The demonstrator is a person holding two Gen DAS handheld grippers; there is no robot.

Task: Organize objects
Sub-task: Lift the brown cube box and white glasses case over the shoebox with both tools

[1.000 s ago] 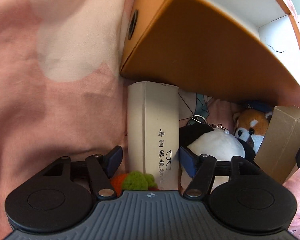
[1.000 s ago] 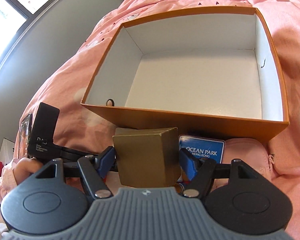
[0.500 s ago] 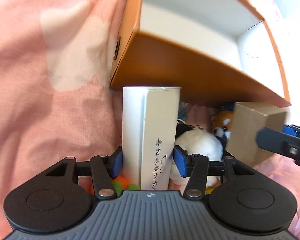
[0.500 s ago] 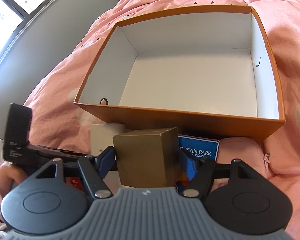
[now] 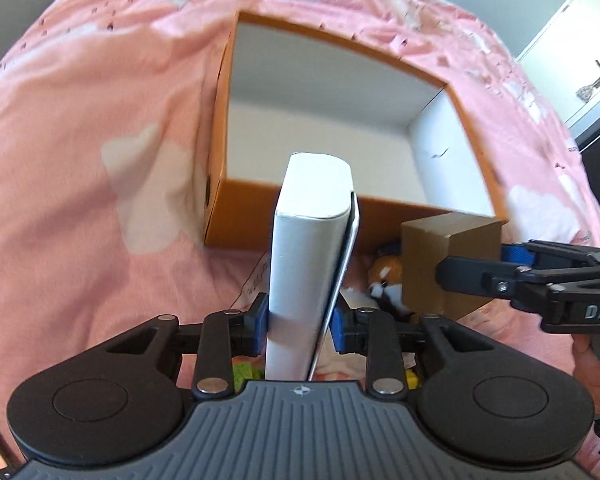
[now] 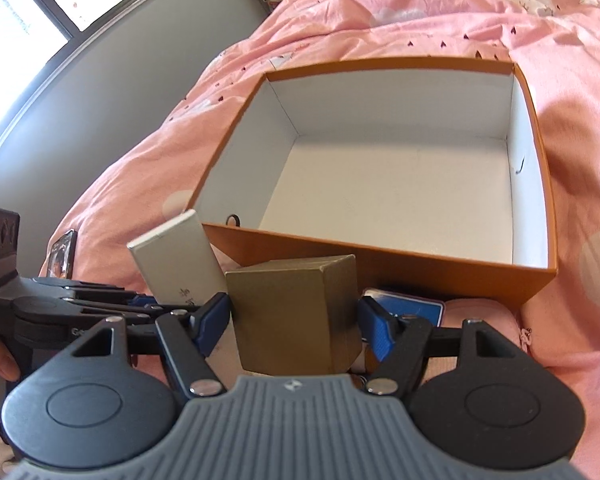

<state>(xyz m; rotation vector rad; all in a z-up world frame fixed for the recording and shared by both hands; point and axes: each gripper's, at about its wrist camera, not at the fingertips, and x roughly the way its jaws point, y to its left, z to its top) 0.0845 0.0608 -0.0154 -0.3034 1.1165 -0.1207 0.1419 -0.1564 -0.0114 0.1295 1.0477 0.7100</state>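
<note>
Status: both loads are now off the bed. One second ago my left gripper [image 5: 300,318] stood spread around the white glasses case box [image 5: 310,248], which lay on the pink bedspread [image 5: 80,160] at the near wall of the orange box [image 5: 292,220]. Half a second ago the blue pads had pressed onto it. Now they pinch its lower end, and its top reaches above the near rim of the orange box, against the white interior.

My right gripper [image 6: 294,322] keeps its pinch on the brown cardboard box [image 6: 296,316], raised and just short of the same near rim.

Both items are gripped and none is in the orange box yet. I judge the next stage to be carry-over and release inside. A plush toy [image 5: 386,276] and a blue card [image 6: 412,308] remain on the bedspread at the near wall.
</note>
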